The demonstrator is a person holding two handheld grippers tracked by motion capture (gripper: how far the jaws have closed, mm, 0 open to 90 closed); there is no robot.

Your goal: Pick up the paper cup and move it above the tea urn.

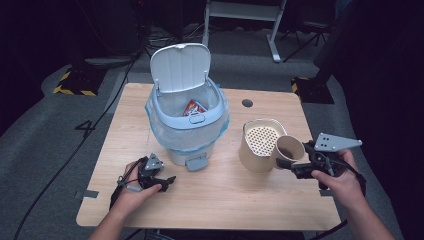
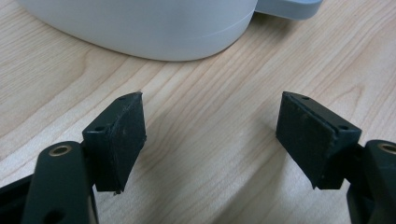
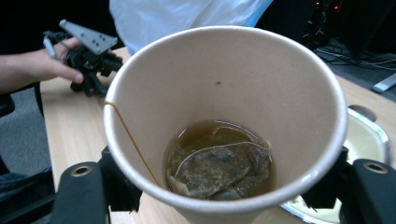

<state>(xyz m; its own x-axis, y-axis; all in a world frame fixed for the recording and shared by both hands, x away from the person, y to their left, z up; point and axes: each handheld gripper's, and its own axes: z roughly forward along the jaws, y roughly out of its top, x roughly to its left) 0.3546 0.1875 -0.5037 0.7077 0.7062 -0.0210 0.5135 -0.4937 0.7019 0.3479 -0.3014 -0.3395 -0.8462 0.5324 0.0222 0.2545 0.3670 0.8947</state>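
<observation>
A paper cup (image 3: 224, 126) is clamped between the jaws of the right gripper (image 1: 300, 162) and held tilted over a beige strainer pot (image 1: 259, 145), just beside its rim. A wet teabag (image 3: 219, 170) is seen lying in brown liquid at the cup's bottom. The left gripper (image 2: 210, 135) is rested on the table (image 2: 210, 186) with its jaws apart and nothing between them, just before the bin (image 2: 140, 23).
</observation>
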